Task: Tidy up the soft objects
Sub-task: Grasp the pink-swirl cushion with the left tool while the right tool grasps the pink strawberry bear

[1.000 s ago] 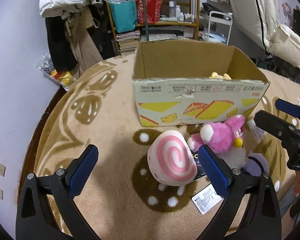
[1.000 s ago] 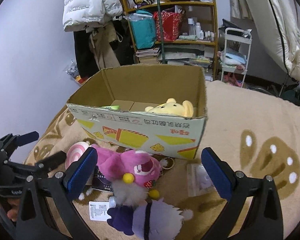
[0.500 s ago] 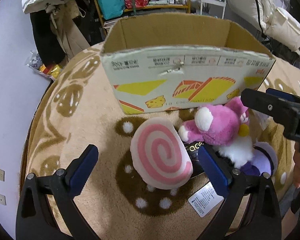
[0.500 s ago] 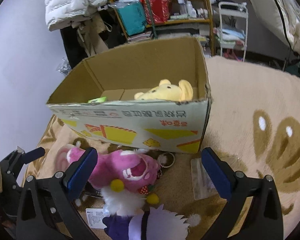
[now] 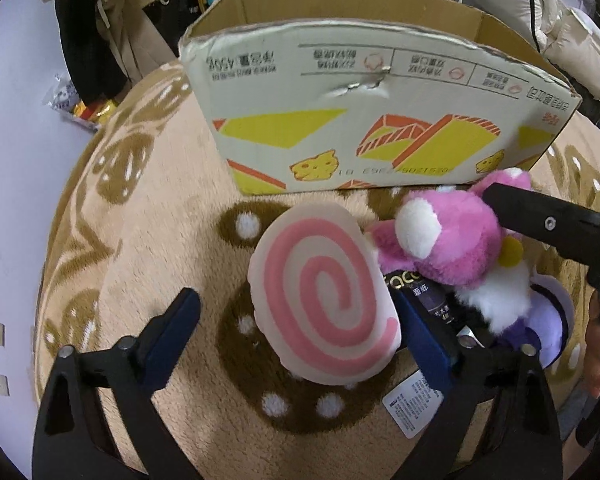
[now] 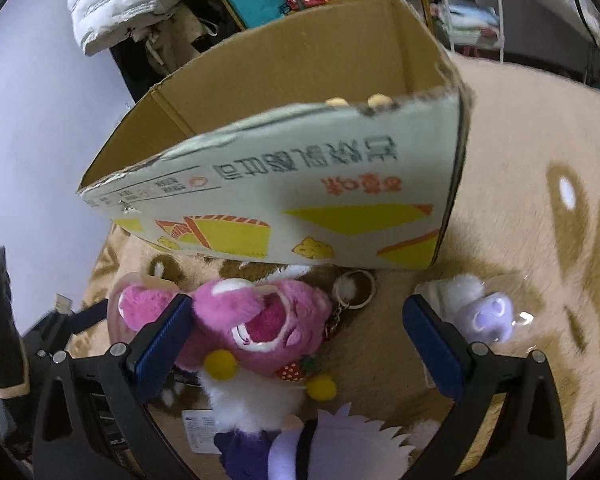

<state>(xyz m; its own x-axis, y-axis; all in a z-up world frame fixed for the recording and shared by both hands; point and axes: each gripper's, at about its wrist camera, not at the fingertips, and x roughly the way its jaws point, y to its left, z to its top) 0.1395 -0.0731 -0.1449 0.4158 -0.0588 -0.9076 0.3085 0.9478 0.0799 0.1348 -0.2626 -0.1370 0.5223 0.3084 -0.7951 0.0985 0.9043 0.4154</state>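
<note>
- Both grippers have been lowered toward the toys lying on the patterned blanket (image 5: 148,232), just in front of the cardboard box (image 5: 364,120); a second ago they were higher and the inside of the box could be seen.
- The left gripper (image 5: 296,332) is set around the pink swirl cushion (image 5: 324,300). Its jaws have just been closing a little but are wide apart: the right pad lies at the cushion's edge, while a clear gap is left at the other pad, so nothing is gripped yet.
- The right gripper (image 6: 296,332) is spread wide over the pink plush (image 6: 256,320). One pad is just beside the plush's head; the other is well clear, near a small lilac toy (image 6: 488,316).
- A purple-and-white plush (image 6: 320,444) lies close below the pink one.
- The ears of a yellow toy (image 6: 356,101) are seen over the box's rim, so one item is judged already stowed.
- The approach is judged nearly done; closing on the cushion and the pink plush appears to be the next step.
</note>
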